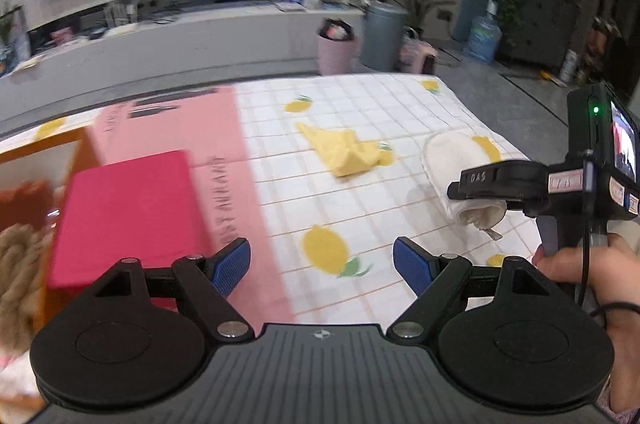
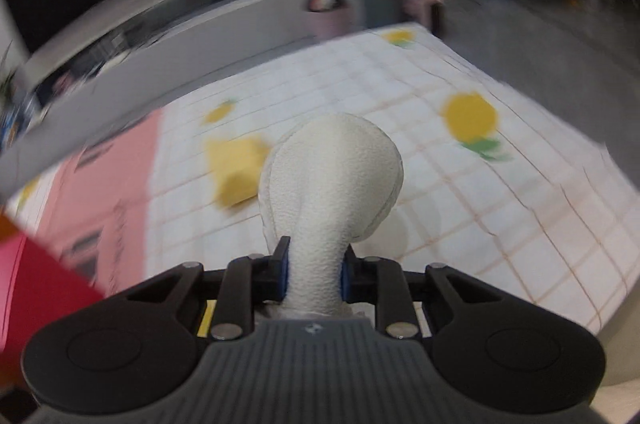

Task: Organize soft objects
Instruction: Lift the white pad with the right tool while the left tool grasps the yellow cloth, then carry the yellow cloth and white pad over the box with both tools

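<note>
Right tool (image 2: 314, 276) is clamped on a white slipper (image 2: 332, 176), pinching its rough fabric narrow above the lemon-print bench (image 2: 500, 224). Left tool (image 1: 322, 264) has fingers apart, holding nothing. At left, an orange box (image 1: 60, 144) holds something tan and fuzzy (image 1: 18, 264). A yellow cloth (image 1: 346, 150) lies crumpled mid-bench.

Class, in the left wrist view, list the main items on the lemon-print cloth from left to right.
Red box → pink box → yellow cloth → white slipper, held by the right gripper.
</note>
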The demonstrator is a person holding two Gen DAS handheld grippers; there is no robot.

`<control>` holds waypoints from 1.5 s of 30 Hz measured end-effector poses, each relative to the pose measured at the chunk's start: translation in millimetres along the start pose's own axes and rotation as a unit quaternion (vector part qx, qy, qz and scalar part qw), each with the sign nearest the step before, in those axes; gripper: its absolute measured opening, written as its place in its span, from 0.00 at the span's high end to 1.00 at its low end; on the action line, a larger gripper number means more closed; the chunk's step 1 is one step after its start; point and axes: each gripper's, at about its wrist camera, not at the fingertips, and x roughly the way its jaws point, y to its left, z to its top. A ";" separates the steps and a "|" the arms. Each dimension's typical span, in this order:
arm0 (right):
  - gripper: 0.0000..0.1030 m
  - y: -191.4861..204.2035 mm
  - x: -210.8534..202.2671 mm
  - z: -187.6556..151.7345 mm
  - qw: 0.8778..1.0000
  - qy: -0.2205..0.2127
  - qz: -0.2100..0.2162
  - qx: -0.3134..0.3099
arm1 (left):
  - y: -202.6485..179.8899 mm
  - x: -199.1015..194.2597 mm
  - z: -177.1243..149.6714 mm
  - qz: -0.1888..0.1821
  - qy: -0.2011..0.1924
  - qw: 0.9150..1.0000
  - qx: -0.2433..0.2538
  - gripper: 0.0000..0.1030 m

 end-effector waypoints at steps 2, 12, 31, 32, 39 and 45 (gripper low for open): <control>0.79 -21.1 9.9 8.4 0.999 0.002 -0.005 0.040 | -10.8 23.3 10.0 -0.019 0.007 1.000 0.010 0.08; 0.79 -69.2 29.4 28.2 0.989 0.022 0.031 0.140 | -51.3 171.4 68.2 0.042 0.027 0.999 0.001 0.08; 0.78 -92.5 8.4 31.7 0.974 -0.001 0.103 0.200 | -45.2 275.6 97.9 0.086 0.092 0.991 -0.043 0.07; 0.78 -91.6 7.1 32.3 0.976 -0.005 0.098 0.195 | -45.6 274.6 96.5 0.085 0.087 0.992 -0.033 0.09; 0.78 -92.1 1.5 30.6 0.974 -0.010 0.111 0.196 | -48.0 261.7 95.7 0.063 0.086 0.994 -0.001 0.97; 0.78 -91.7 3.8 27.8 0.975 -0.005 0.112 0.194 | -50.5 252.4 92.2 0.047 0.088 0.995 0.031 0.99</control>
